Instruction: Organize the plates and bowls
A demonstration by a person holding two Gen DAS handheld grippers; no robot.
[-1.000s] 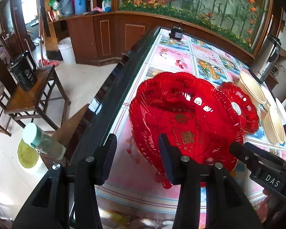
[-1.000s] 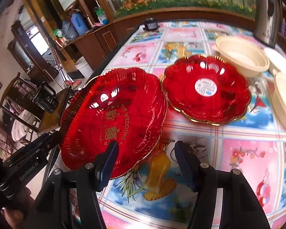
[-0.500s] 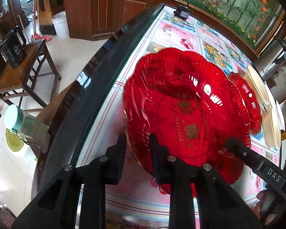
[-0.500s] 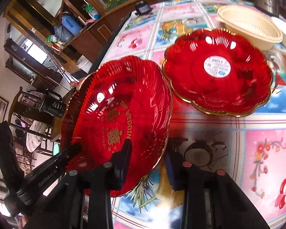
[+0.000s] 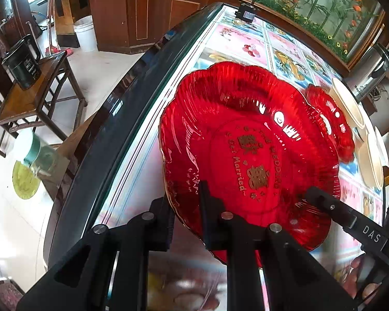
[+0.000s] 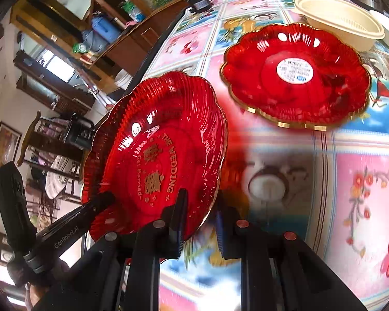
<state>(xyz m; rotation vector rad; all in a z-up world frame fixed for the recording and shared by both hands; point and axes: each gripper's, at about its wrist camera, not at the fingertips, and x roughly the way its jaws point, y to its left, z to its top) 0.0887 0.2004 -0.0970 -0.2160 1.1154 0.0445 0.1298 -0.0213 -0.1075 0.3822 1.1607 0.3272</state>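
We read the following markings. The red plate (image 6: 153, 155) carries gold lettering, "THE WEDDING" and "Get Married", around gold Chinese characters we cannot make out. The left gripper (image 6: 109, 198) arm is printed "GenRobot.AI"; the right gripper (image 5: 308, 193) arm is printed "DAS". The white sticker (image 6: 294, 70) on the second red plate (image 6: 324, 98) is too small to read.

Red plate (image 5: 246, 134) gold lettering; cream bowl (image 6: 339, 20); pictured tablecloth (image 6: 363, 181)
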